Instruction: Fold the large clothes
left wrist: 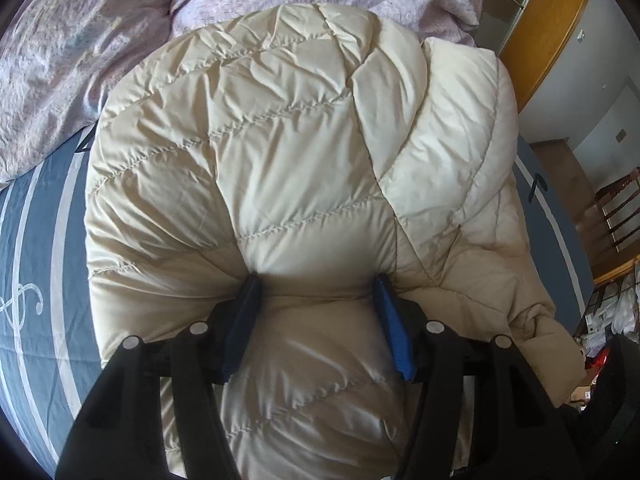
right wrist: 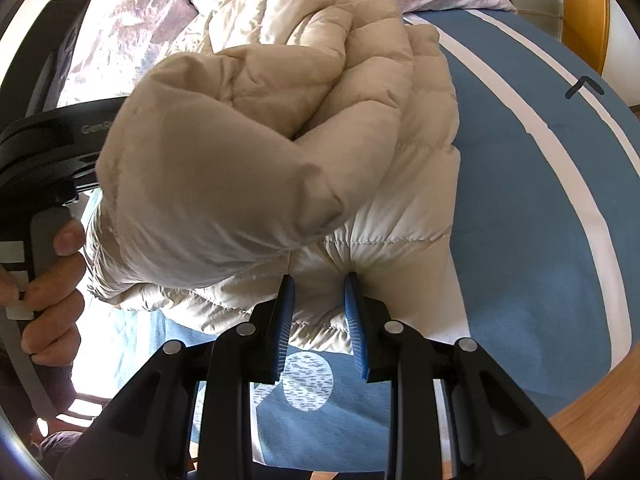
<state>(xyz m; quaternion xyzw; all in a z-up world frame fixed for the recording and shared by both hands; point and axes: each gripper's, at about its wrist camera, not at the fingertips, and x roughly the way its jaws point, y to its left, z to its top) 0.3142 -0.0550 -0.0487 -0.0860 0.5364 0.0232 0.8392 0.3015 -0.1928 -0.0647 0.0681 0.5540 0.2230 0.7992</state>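
Bedroom scene: blue bedsheet (left wrist: 36,216) with white stripes is covering the bed, a crumpled pink duvet (left wrist: 72,60) is lying at the far end, and a wooden wardrobe (left wrist: 548,28) is standing at the upper right.

Cream puffer jacket (left wrist: 260,128) is lying bunched on the sheet, touching the duvet at its far edge. It is filling most of the left wrist view.

Left gripper (left wrist: 318,284) is pointing steeply down into the jacket. Its blue pads (left wrist: 394,328) are standing apart, with a thick fold of padding bulging between them and pressing against both. Whether they are actually clamping it, I cannot tell.

Right gripper (right wrist: 319,280) is pinching the jacket's near edge by a stitched seam; fabric is puckering into the narrow gap, so it is clamped on the jacket. A raised puffy fold is hanging above it.

Person's hand (right wrist: 52,280) is gripping the other tool's handle at the left edge of the right wrist view.
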